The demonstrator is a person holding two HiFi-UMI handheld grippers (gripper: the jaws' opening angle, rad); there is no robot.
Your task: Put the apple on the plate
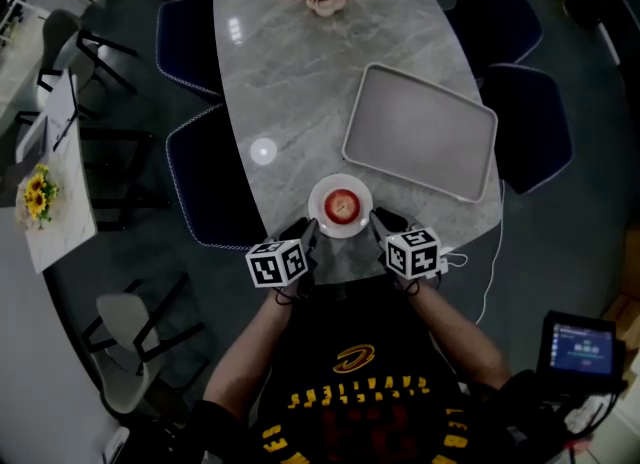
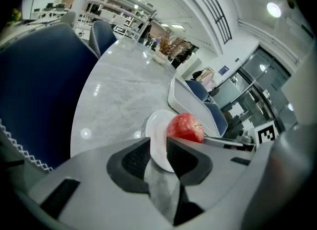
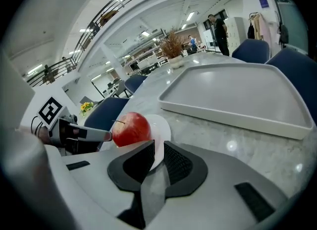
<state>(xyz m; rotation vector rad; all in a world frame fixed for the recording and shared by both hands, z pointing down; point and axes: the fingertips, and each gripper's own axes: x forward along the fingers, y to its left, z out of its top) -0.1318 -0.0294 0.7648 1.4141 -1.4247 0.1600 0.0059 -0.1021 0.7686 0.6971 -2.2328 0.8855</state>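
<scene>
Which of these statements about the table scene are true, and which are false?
1. The apple sits on the plate. True.
2. The plate stands inside the tray. False: it stands on the table, beside the tray.
3. The left gripper and the right gripper each clamp the plate's rim. True.
4. The apple is green. False: it is red.
</scene>
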